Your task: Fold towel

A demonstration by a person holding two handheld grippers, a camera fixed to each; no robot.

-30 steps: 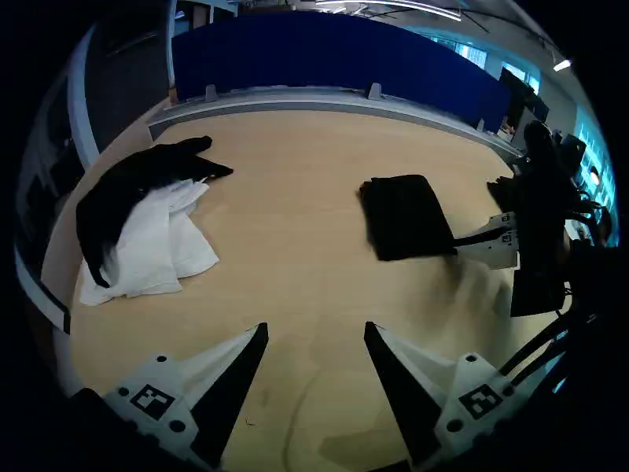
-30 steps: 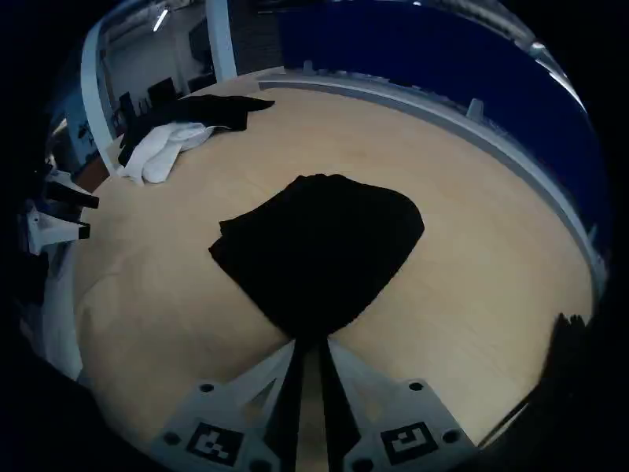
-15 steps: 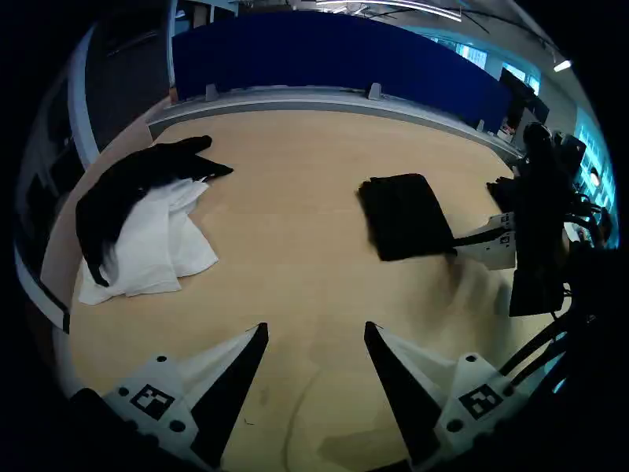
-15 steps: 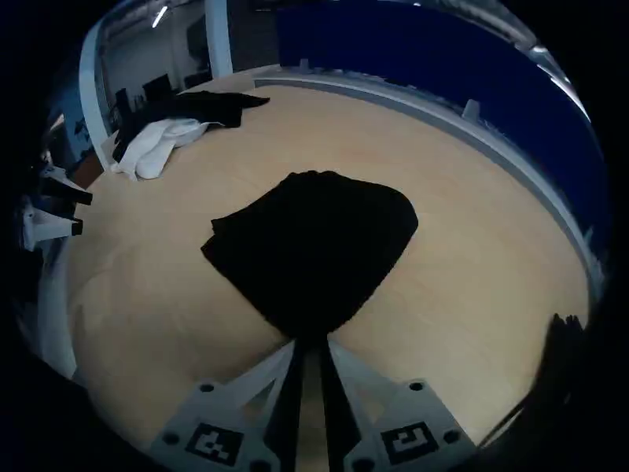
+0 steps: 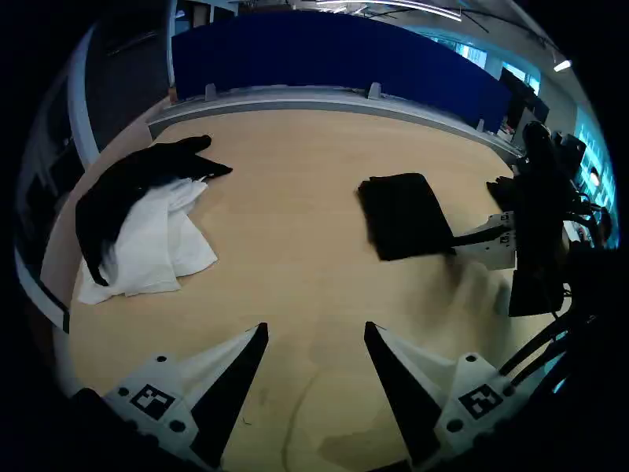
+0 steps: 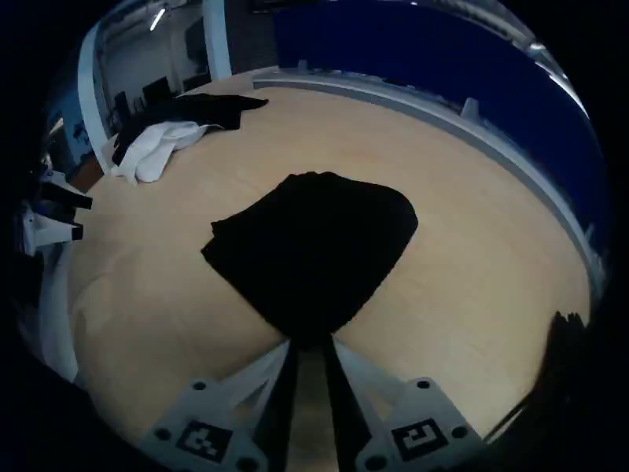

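Left gripper (image 5: 315, 326) is hovering low over the wooden table (image 5: 307, 259), fingers spread wide, holding nothing. Right gripper (image 6: 312, 346) is resting with fingers nearly together at the near corner of the folded black towel (image 6: 314, 244); cannot tell whether it is pinching. Towel is lying flat mid-table. Farther off, a white cloth (image 5: 157, 240) and a black cloth (image 5: 130, 189) are lying heaped together, with a blue partition (image 5: 330, 51) standing behind.
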